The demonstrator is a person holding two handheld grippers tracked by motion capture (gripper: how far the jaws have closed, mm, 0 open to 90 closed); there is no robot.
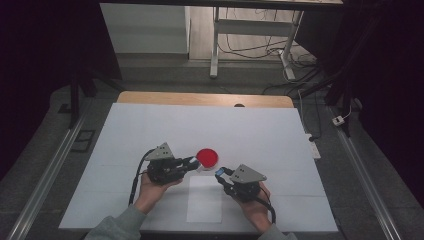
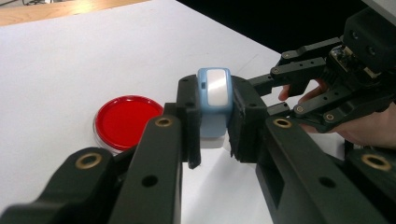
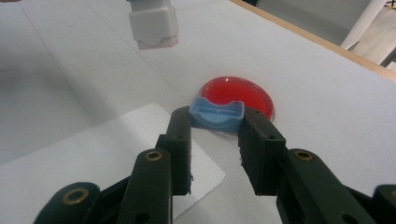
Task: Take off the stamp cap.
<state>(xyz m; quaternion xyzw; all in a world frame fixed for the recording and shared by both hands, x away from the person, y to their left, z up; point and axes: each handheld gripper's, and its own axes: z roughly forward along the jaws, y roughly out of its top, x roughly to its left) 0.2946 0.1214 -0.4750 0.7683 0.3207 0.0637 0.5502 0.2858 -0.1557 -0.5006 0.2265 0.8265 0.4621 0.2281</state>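
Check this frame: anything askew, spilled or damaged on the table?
Nothing stands out. The red dish sits flat, nothing spilled around it. The white sheet lies flat. The left gripper clamps a blue-and-white stamp upright; the right gripper holds its blue cap.

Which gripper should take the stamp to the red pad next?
Left, probably. The left gripper is shut on the stamp, close beside the red pad. The right gripper is shut on the blue cap.
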